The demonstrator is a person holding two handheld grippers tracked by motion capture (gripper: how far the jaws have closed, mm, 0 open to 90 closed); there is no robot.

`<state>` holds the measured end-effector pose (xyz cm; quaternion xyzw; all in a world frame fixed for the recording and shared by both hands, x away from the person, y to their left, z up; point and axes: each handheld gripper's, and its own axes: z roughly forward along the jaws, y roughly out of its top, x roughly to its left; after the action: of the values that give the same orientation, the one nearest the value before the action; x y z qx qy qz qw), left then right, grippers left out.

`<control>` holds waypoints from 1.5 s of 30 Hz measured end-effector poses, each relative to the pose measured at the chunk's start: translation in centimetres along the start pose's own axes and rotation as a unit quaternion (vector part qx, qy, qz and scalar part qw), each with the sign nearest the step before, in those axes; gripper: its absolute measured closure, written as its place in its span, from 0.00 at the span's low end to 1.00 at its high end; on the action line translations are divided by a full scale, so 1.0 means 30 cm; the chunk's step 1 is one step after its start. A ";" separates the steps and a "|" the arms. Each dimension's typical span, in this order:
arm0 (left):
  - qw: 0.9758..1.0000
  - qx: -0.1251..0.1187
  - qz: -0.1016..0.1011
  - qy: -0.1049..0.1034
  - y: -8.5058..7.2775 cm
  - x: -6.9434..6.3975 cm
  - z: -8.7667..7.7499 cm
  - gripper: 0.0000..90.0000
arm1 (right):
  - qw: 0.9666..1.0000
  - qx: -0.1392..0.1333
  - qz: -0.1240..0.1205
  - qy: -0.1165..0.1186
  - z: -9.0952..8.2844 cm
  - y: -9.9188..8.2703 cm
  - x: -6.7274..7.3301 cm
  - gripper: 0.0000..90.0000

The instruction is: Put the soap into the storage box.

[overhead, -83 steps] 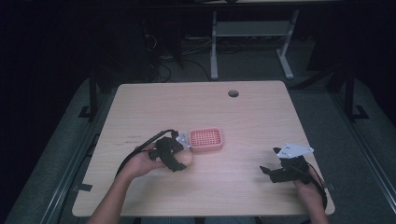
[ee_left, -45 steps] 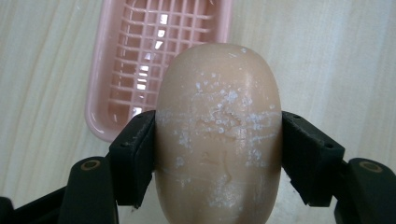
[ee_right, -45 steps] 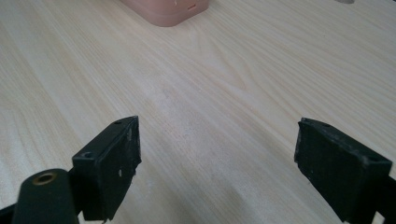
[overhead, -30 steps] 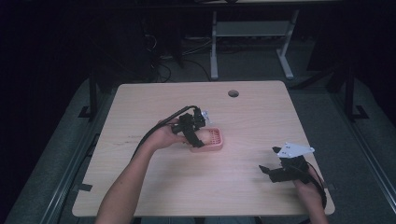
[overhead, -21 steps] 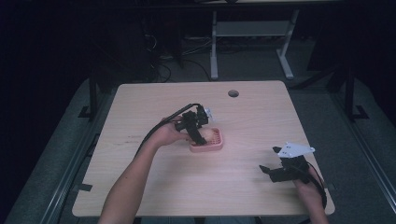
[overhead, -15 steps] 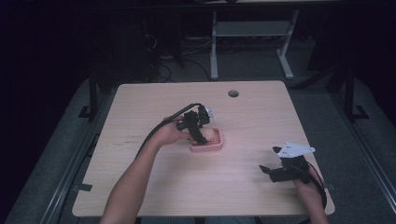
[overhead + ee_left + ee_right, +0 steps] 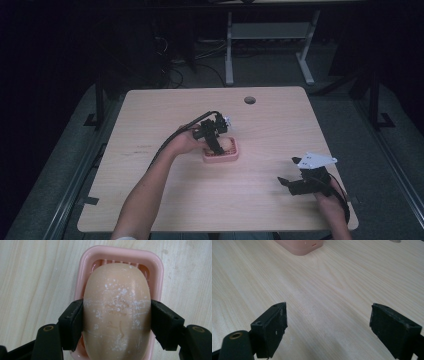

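Observation:
A peach-coloured bar of soap (image 7: pixel 117 310) with white flecks is clamped between the pads of my left gripper (image 7: pixel 117 325), which is shut on it. The bar hangs right over the pink ribbed soap dish (image 7: pixel 157 272); whether it touches the dish I cannot tell. In the high view the left gripper (image 7: pixel 216 142) points down into the soap dish (image 7: pixel 232 157) at the table's middle, with the soap (image 7: pixel 227 144) just showing. My right gripper (image 7: pixel 295 185) rests near the table's front right, jaws wide open with nothing between them (image 7: pixel 327 327). A corner of the dish (image 7: pixel 299 246) shows far ahead of it.
The wooden table (image 7: pixel 150 125) has a round cable hole (image 7: pixel 249 100) near its far edge. A black cable (image 7: pixel 185 129) trails from the left gripper along the forearm. Beyond the table stand a white desk frame (image 7: pixel 270 35) and dark floor.
The left hand carried the soap from the table's front-left up over the pink dish, then sank slightly toward it. The right gripper stayed where it was.

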<state>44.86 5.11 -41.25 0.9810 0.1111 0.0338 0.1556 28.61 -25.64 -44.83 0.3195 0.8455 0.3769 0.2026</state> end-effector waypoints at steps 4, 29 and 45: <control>1.000 0.002 -0.001 -0.001 0.001 0.002 0.009 0.36 | 1.000 0.000 -0.001 -0.001 0.000 0.000 -0.001 0.15; 1.000 0.003 0.006 0.007 0.008 -0.008 0.024 0.35 | 1.000 0.000 -0.001 -0.001 0.000 -0.001 -0.003 0.15; 1.000 -0.017 0.005 0.005 0.012 -0.023 -0.015 0.28 | 1.000 0.000 -0.002 0.000 0.002 0.001 0.000 0.16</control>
<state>44.22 4.75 -40.74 0.9785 0.1064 0.0418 0.1717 28.66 -25.60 -44.83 0.3180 0.8460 0.3765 0.2036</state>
